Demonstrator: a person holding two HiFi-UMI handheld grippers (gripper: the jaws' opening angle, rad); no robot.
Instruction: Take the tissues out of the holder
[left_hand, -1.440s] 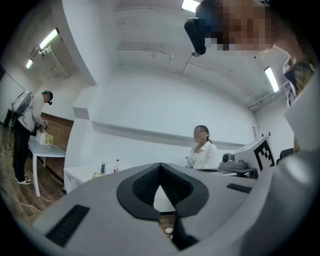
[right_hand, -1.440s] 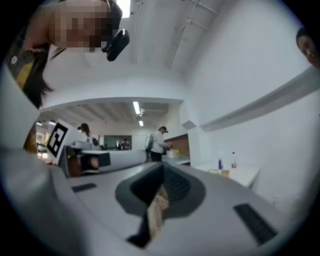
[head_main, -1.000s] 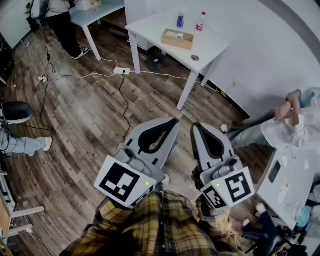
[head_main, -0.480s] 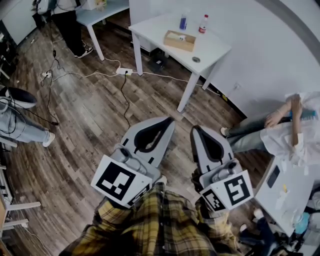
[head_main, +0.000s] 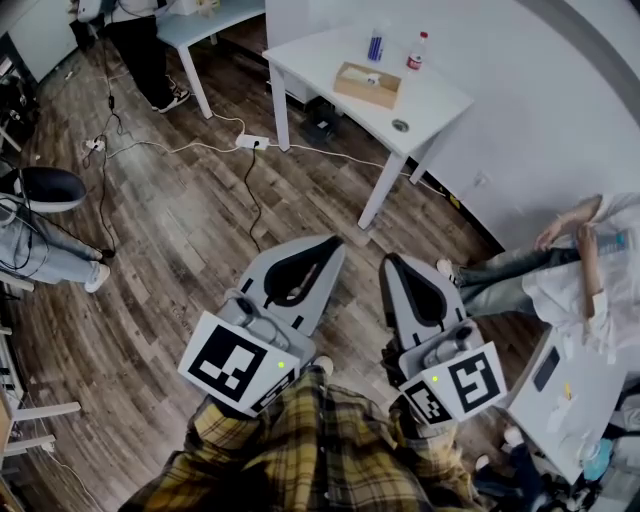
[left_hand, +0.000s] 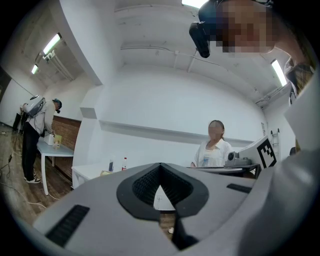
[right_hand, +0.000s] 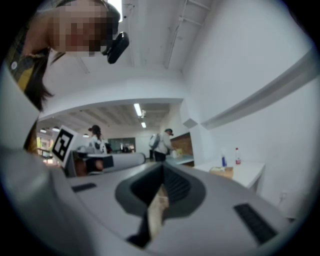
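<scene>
The tissue holder (head_main: 366, 84), a shallow wooden box with white tissue showing in its top, sits on a white table (head_main: 445, 100) across the room. It appears small in the left gripper view (left_hand: 106, 173) and in the right gripper view (right_hand: 221, 171). My left gripper (head_main: 335, 240) and right gripper (head_main: 390, 258) are held close to my body above the wooden floor, far from the table. Both are shut, with nothing between the jaws. The left gripper (left_hand: 160, 165) and the right gripper (right_hand: 162, 165) each point roughly toward the table.
A blue bottle (head_main: 376, 45), a red-capped bottle (head_main: 417, 50) and a small round object (head_main: 401, 126) share the table. A power strip (head_main: 250, 142) and cables lie on the floor. One person sits at right (head_main: 580, 250), another stands at top left (head_main: 140, 50).
The view has drifted a little: the white table and holder sit slightly further right in the picture. The seated person's arm has shifted. Both grippers remain shut and held the same.
</scene>
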